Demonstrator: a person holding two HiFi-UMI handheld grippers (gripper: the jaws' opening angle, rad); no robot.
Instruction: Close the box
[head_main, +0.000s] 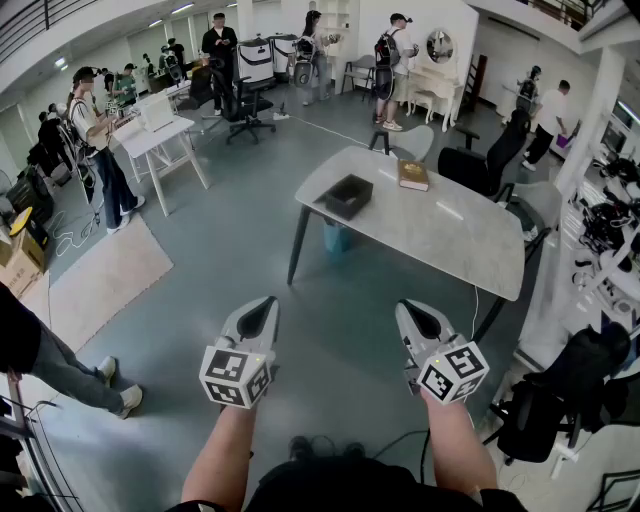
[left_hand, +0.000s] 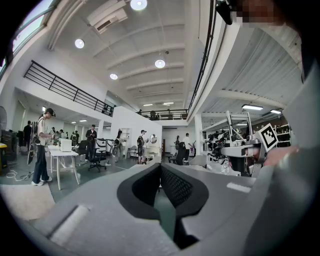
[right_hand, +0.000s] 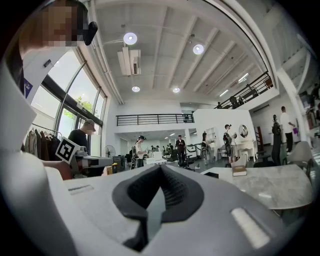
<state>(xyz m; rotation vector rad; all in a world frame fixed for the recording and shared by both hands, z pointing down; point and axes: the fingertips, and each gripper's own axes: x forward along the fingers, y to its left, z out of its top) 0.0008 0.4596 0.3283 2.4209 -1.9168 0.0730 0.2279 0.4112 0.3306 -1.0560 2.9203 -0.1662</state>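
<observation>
A dark open-topped box (head_main: 348, 195) sits near the left end of a pale marble table (head_main: 450, 235) some way ahead of me. A brown book-shaped box (head_main: 413, 175) lies closed further back on the same table. My left gripper (head_main: 268, 301) and right gripper (head_main: 404, 306) are held level over the floor, short of the table, both shut and empty. In the left gripper view the jaws of the left gripper (left_hand: 160, 165) meet with nothing between them. The right gripper (right_hand: 161, 168) looks the same, with the table (right_hand: 272, 186) and dark box (right_hand: 211, 175) beyond it.
A blue bin (head_main: 336, 237) stands under the table. Dark chairs (head_main: 485, 160) stand behind it and another black chair (head_main: 560, 405) is at my right. A white desk (head_main: 158, 135), a rug (head_main: 100, 280) and several people are at the left and back.
</observation>
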